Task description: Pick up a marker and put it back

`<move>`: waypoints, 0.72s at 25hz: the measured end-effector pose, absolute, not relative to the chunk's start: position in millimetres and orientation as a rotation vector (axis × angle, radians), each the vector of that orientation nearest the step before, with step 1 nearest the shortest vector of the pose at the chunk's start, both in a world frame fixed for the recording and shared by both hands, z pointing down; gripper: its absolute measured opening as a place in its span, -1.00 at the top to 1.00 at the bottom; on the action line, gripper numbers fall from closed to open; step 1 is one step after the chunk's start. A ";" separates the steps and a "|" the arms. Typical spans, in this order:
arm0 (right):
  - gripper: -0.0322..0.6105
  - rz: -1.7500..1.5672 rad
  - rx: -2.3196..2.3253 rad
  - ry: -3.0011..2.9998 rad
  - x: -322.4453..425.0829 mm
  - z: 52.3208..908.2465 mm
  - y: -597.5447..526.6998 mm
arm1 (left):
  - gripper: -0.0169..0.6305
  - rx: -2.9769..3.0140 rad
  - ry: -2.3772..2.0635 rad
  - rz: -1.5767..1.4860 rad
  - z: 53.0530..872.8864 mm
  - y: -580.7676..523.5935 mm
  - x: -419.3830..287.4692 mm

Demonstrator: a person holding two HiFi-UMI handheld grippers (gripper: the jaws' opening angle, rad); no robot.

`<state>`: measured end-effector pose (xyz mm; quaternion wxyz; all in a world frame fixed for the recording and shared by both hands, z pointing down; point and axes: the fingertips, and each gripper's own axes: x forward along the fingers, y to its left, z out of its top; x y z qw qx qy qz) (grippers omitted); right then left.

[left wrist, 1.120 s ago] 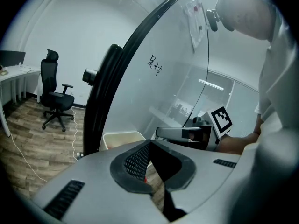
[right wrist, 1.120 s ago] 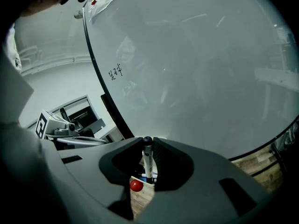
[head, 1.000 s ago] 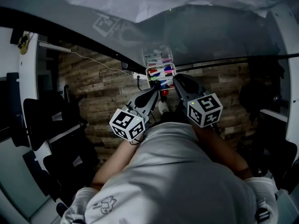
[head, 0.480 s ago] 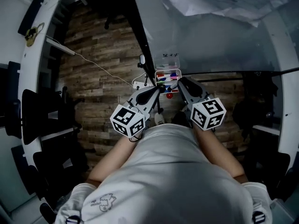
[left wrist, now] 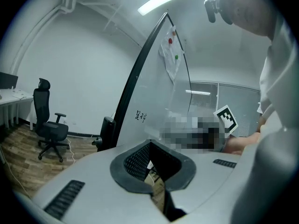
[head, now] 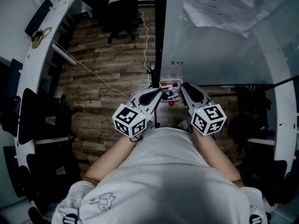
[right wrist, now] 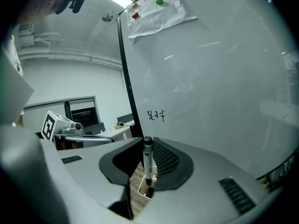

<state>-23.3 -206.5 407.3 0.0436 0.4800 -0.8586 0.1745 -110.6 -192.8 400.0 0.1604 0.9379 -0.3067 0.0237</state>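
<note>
The right gripper (right wrist: 147,171) is clamped on a black marker (right wrist: 147,154), which stands upright between its 2 jaws just above the white tray of markers (head: 170,88) at the foot of the whiteboard (head: 219,50). The left gripper (left wrist: 155,168) has its jaws drawn almost together with nothing between them. In the head view, it sits just left of the tray, with both grippers' tips close to it.
</note>
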 end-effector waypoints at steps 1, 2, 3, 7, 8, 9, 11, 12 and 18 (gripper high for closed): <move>0.67 0.531 1.468 -2.628 -24.7 406.1 -206.1 | 0.93 2.681 -0.877 0.067 399.4 -192.3 -112.6; 0.67 0.530 1.468 -2.631 -26.1 405.1 -205.7 | 0.93 2.682 -0.880 0.065 398.8 -191.9 -114.8; 0.67 0.528 1.468 -2.633 -27.5 404.4 -205.3 | 0.93 2.683 -0.884 0.061 398.2 -191.5 -117.0; 0.67 0.513 1.462 -2.640 -33.6 401.6 -201.9 | 0.93 2.678 -0.892 0.042 396.8 -189.2 -124.1; 0.67 0.508 1.457 -2.640 -35.3 401.0 -200.9 | 0.93 2.677 -0.893 0.038 396.4 -188.3 -125.3; 0.67 0.498 1.453 -2.638 -36.8 400.1 -200.1 | 0.93 2.678 -0.894 0.037 395.9 -187.5 -126.4; 0.67 0.484 1.449 -2.638 -39.5 398.0 -199.4 | 0.93 2.688 -0.896 0.043 395.1 -186.1 -127.9; 0.67 0.486 1.449 -2.641 -40.5 397.2 -199.1 | 0.93 2.693 -0.895 0.047 394.7 -185.4 -128.3; 0.67 0.489 1.442 -2.656 -40.9 395.2 -188.3 | 0.93 2.689 -0.881 0.049 395.0 -176.7 -123.8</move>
